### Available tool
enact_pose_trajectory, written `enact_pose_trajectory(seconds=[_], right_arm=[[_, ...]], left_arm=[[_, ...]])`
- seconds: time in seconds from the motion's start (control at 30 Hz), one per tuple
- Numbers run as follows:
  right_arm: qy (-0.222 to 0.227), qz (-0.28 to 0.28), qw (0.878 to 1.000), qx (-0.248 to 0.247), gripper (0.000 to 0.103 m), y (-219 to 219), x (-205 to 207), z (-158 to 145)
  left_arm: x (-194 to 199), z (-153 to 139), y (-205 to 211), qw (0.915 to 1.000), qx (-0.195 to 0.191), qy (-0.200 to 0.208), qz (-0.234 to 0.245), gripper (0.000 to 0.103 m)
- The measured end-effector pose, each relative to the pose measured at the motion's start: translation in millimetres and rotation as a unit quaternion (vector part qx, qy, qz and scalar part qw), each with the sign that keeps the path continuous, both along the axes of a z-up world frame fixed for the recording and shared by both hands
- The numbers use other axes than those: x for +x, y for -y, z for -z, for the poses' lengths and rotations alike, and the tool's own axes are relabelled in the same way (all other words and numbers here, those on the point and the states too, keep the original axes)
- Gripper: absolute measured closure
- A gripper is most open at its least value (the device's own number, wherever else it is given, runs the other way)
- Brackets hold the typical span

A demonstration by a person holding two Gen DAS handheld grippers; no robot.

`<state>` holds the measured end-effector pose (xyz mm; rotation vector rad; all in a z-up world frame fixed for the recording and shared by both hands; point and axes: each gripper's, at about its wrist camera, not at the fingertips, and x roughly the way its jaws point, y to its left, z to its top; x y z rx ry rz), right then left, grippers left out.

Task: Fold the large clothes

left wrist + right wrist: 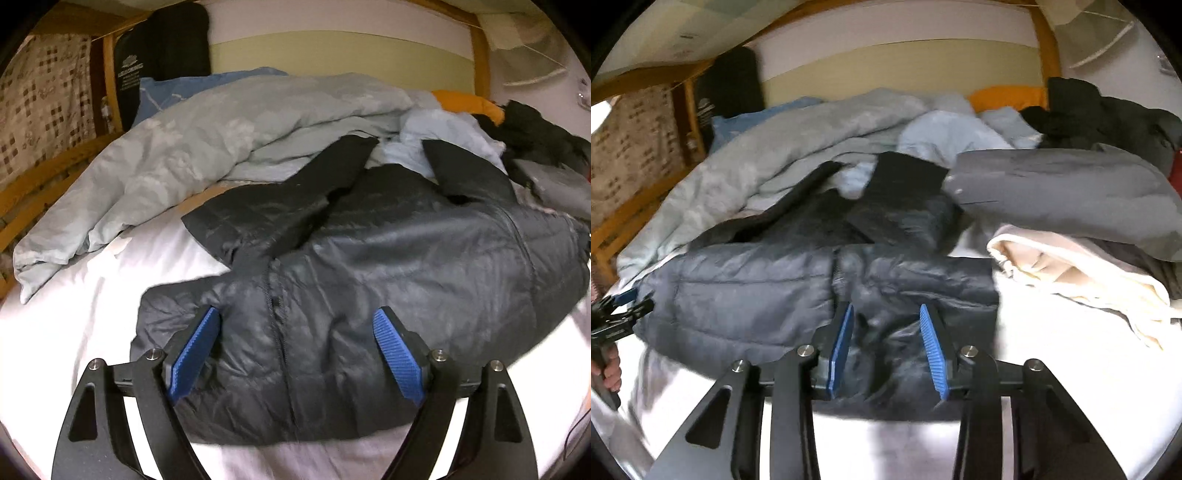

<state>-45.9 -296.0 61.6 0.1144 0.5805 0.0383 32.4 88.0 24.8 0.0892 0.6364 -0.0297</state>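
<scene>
We judge the dark puffer jacket (332,266) on the bed (74,317) soft, light, slippery; take its near hem. Left gripper (295,354) gapes wide, empty; right gripper (886,347) stands half-open astride the hem, pads not pressing.

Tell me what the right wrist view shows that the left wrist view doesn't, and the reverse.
Only the right wrist view: a cream garment beside the jacket, a grey coat lying across it, the left tongs at the jacket's edge, and the hand holding them.

Only the left wrist view: the patterned curtain sharp enough to read its checks, and the jacket's sleeve folded across its body.

Both: the dark puffer jacket on the white sheet, the pale duvet, the orange pillow, and a black pile at the far right.
</scene>
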Motion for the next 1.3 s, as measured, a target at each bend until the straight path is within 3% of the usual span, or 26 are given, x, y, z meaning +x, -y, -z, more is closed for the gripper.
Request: enact_pose_trajectory(seconds=[0.1, 0.17, 0.33, 0.43, 0.5, 0.53, 0.63, 0.67, 0.73, 0.8, 0.87, 0.97, 1.17, 1.3], right_arm=[[0.007, 0.018, 1.000, -0.001, 0.062, 9.1, 17.1, 2.5], [-0.032, 0.009, 0.999, 0.014, 0.062, 17.0, 44.1, 18.5], [-0.093, 0.021, 0.995, 0.041, 0.062, 30.3, 64.1, 54.4], [-0.074, 0.033, 0.996, 0.028, 0.062, 29.2, 59.0, 45.1], [-0.038, 0.033, 0.998, 0.039, 0.062, 25.5, 45.5, 30.7], [-0.027, 0.025, 0.998, 0.047, 0.058, 23.3, 40.4, 23.7], [0.000, -0.008, 0.998, 0.068, 0.019, 8.2, 25.8, 8.5], [0.008, -0.013, 0.998, 0.068, 0.016, 0.3, 23.4, 6.3], [0.008, -0.020, 0.999, 0.046, 0.016, -17.0, 24.4, 7.6], [-0.014, -0.023, 1.000, 0.005, 0.016, -32.2, 31.1, 18.5], [-0.036, -0.010, 0.999, -0.025, 0.015, -39.2, 39.2, 30.5], [-0.060, 0.020, 0.995, -0.073, 0.001, -44.4, 44.1, 47.1], [-0.102, 0.014, 0.992, -0.073, 0.001, -39.6, 51.6, 65.3], [-0.105, 0.013, 0.990, -0.092, 0.001, -41.5, 49.5, 67.3]], left_arm=[[21.7, 5.5, -6.6, 0.9995, 0.018, -0.002, -0.026, 0.017], [28.8, 12.2, -14.8, 0.9978, 0.046, 0.003, -0.047, 0.015], [38.8, 26.9, -35.9, 0.9977, -0.004, -0.039, -0.056, 0.010], [23.3, 12.4, -34.9, 0.9967, -0.012, 0.007, -0.080, 0.013], [5.2, -8.3, -28.9, 0.9961, -0.030, 0.056, -0.061, 0.013], [-2.2, -16.5, -23.9, 0.9960, -0.043, 0.068, -0.040, 0.013], [-15.0, -24.2, -3.5, 0.9951, -0.073, 0.065, 0.013, 0.012], [-15.9, -21.1, 6.0, 0.9955, -0.073, 0.054, 0.027, 0.011], [-14.9, -10.8, 24.1, 0.9971, -0.051, 0.036, 0.044, 0.010], [-11.5, 2.7, 40.2, 0.9988, -0.002, 0.030, 0.038, 0.002], [-7.5, 18.0, 51.5, 0.9986, 0.036, 0.021, 0.033, 0.000], [0.7, 34.0, 55.0, 0.9988, 0.034, 0.000, 0.035, 0.000], [6.4, 47.5, 57.4, 0.9982, 0.042, -0.017, 0.041, 0.000], [-3.2, 42.0, 59.1, 0.9984, 0.042, 0.003, 0.038, 0.000]])
